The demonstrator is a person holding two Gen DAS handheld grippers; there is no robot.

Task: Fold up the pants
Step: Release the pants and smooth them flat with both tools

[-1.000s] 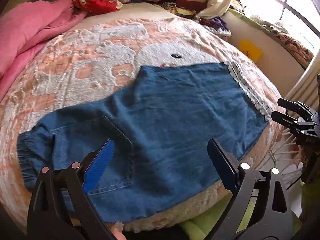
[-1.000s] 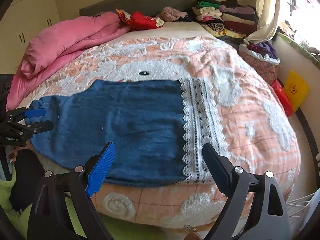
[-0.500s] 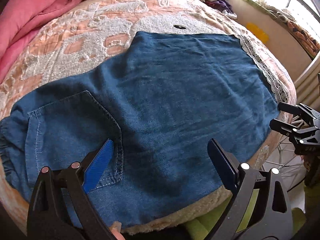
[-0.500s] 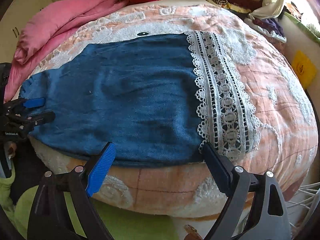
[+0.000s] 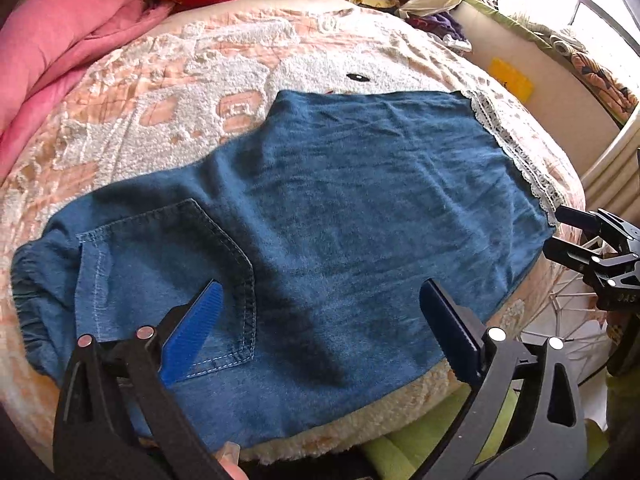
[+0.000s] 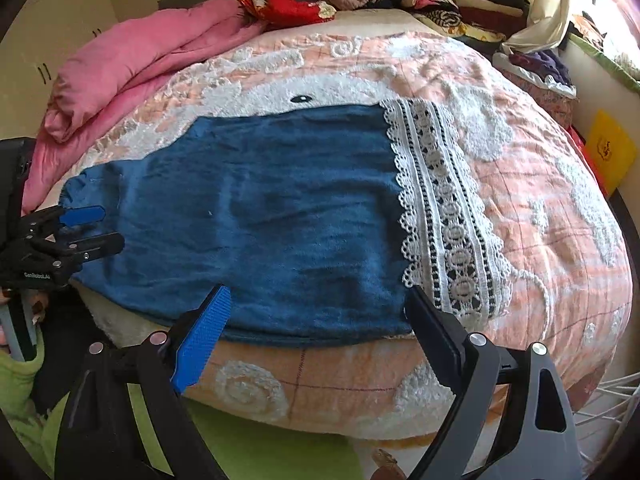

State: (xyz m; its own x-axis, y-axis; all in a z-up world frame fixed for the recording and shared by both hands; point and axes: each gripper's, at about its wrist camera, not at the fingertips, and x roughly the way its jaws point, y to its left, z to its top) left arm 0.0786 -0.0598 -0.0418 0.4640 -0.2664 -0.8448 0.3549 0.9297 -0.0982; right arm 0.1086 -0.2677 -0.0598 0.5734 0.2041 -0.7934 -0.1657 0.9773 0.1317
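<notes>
Where bed edge cuts pants [image 5: 340, 216] (hem hidden)

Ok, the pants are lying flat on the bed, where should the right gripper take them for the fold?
Probably at the lace-trimmed hem, at its near corner by the bed's front edge. The pants lie flat, so come in low from the front edge with the open right gripper, sliding one finger under the hem. The left gripper can take the elastic waistband likewise.

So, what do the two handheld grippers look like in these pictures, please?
Both look the same. The left gripper has a black plastic frame with triangular cut-outs and silver round rivets; one finger carries a bright blue ribbed pad, the other a dark navy pad. The right gripper matches. Small white lettering marks the left gripper's body in the right wrist view.
</notes>
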